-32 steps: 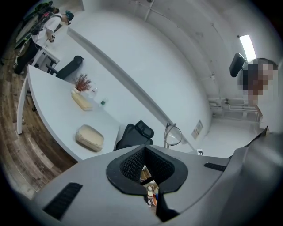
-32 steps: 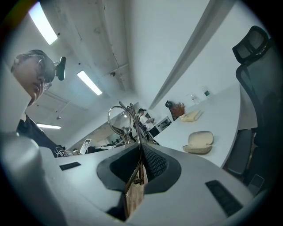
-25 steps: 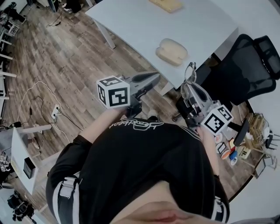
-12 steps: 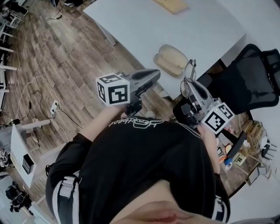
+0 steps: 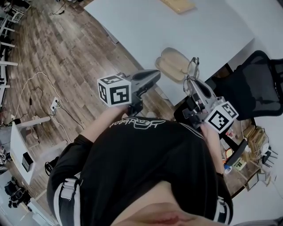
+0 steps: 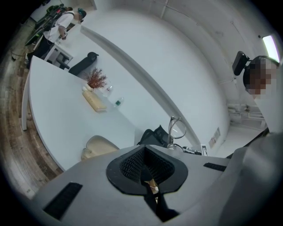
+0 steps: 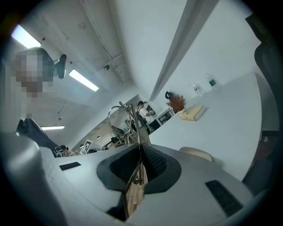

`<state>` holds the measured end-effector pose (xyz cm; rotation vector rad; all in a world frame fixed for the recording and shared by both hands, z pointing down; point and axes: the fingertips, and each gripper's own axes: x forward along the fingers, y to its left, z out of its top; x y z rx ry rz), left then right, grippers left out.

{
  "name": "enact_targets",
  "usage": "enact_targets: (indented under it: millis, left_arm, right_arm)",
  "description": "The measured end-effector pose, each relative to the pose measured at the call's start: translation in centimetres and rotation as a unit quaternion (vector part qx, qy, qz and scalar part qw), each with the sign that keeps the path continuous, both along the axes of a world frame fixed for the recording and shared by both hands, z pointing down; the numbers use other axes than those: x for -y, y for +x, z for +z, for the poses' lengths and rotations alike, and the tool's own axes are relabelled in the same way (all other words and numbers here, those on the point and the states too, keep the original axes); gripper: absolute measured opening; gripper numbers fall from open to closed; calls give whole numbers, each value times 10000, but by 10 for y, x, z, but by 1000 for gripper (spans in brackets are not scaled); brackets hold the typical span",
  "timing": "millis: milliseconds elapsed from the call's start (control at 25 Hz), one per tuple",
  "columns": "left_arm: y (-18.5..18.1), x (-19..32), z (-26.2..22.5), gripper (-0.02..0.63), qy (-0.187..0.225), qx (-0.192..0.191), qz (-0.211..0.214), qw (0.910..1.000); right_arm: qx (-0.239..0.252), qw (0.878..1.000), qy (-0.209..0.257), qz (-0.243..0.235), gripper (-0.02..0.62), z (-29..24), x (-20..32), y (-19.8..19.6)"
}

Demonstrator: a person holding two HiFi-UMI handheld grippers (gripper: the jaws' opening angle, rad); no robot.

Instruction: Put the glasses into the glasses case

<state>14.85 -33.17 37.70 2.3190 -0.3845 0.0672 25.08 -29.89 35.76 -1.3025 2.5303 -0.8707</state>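
Nearest the head camera, the person's black-shirted chest fills the lower part of the view, with both forearms raised in front of it. The left gripper (image 5: 154, 75) is held out over the wooden floor (image 5: 57, 57), short of the table (image 5: 146, 26) edge. Its marker cube faces up and its jaws point toward the glasses case (image 5: 173, 64). In its own view the left gripper (image 6: 147, 174) has its jaws pressed together with nothing between them.

The right gripper (image 5: 190, 84) is held a little farther right, tilted up and forward from the hand (image 5: 208, 130). Seen in its own view, the right gripper (image 7: 139, 170) is clamped on a thin metal temple of the glasses (image 7: 120, 118). The glasses (image 5: 192, 69) stand upright above the jaws, lenses uppermost, in the air just beside the right end of the case at the table's near edge.

The case lies open and beige on the white table, close to that edge. A black office chair (image 5: 252, 88) stands to the right. Far across the table lies a flat tan object (image 5: 179, 5).
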Motion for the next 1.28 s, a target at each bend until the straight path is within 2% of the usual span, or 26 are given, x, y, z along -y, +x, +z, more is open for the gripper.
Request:
enact_targets:
  millis: [400, 560, 760, 960, 1080, 1280]
  left_arm:
    - [-3, 12, 16, 6, -186, 1, -191, 9996]
    - [-7, 16, 22, 6, -232, 39, -281, 9993]
    - [-10, 16, 32, 6, -333, 110, -346, 9988]
    - [-7, 14, 39, 6, -375, 184, -341, 9985]
    - [-8, 14, 43, 6, -412, 231, -343, 9983]
    - [-10, 13, 46, 6, -451, 246, -395, 9979]
  right_arm:
    - [-137, 9998, 56, -136, 26, 4, 26, 4]
    - [-584, 9979, 185, -209, 26, 5, 39, 3]
    - [-881, 9953, 269, -303, 26, 9, 52, 0]
    - [-1359, 9899, 256, -321, 26, 30, 64, 1]
    - [-1845, 9823, 232, -245, 26, 48, 72, 2]
    - [-2819, 9587, 171, -331, 26, 80, 79, 0]
